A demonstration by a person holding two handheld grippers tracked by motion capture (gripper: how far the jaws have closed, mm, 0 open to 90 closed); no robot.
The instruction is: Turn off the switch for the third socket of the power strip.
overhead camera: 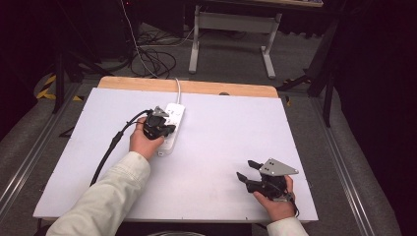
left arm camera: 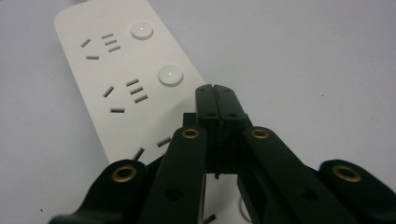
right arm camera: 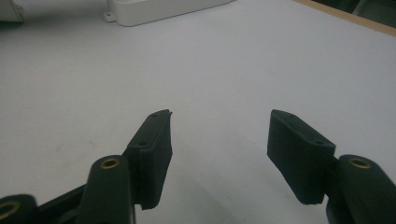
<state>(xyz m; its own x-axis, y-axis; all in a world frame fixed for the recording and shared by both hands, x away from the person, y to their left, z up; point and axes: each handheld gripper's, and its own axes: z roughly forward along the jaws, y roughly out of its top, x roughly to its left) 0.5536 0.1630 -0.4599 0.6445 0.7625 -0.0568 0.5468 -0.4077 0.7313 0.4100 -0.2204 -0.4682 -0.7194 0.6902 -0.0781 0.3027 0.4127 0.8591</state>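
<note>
While closed, left gripper (left arm camera: 216, 88) over power strip (left arm camera: 116, 88).

- The left gripper (left arm camera: 216, 91) covers the near half of the power strip (left arm camera: 112, 79), hiding its lower sockets.
- Beyond the right gripper (right arm camera: 217, 135), the frame's top edge cuts the strip's end off.

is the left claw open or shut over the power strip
Shut. In the left gripper view the left claw has its two black pads pressed flat together with nothing between them, tips poised above the white power strip near a round button.
</note>
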